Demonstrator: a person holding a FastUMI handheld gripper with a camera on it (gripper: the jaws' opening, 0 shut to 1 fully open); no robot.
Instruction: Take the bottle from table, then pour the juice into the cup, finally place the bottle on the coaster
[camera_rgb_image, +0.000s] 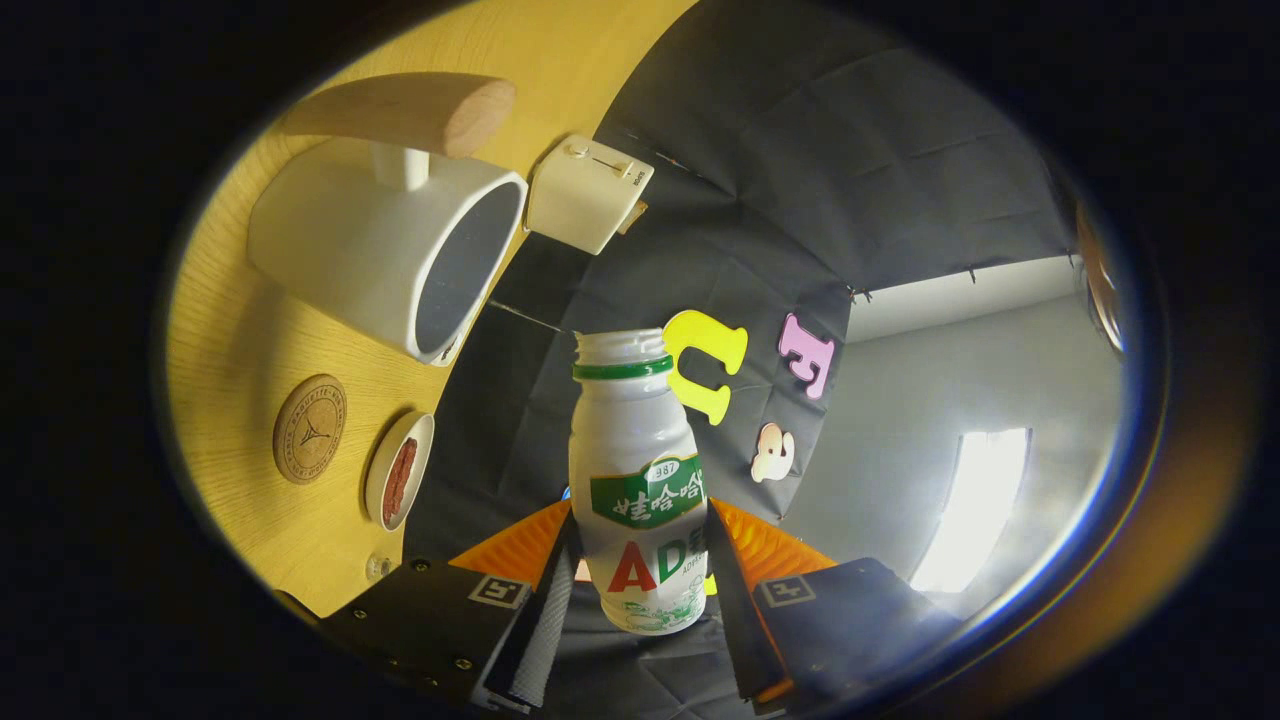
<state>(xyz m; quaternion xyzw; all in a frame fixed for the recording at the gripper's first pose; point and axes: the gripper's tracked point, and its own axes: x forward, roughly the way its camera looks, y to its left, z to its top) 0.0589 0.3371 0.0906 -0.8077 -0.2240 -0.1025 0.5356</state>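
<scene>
The gripper (640, 590) is clenched on the bottle (637, 480): both fingers press against its lower sides, one on each flank, with the bottle standing between them at the lower centre of the frame. The bottle is white with a green band below its threaded neck; the neck is uncapped and open. The whole view is rolled, so the wooden table (230, 330) appears as a tilted surface filling the left of the frame. At upper left lies the white cup (385, 250), its open mouth turned toward the centre of the frame; a round wooden handle (420, 108) on a white stem projects from its side. Just right of the cup sits a small white box-shaped device (585, 193). At lower left, below the cup, the round cork coaster (309, 428) rests on the table, and just right of it is a small white dish (398, 470) with dark red contents. The bottle is apart from the cup and the coaster
</scene>
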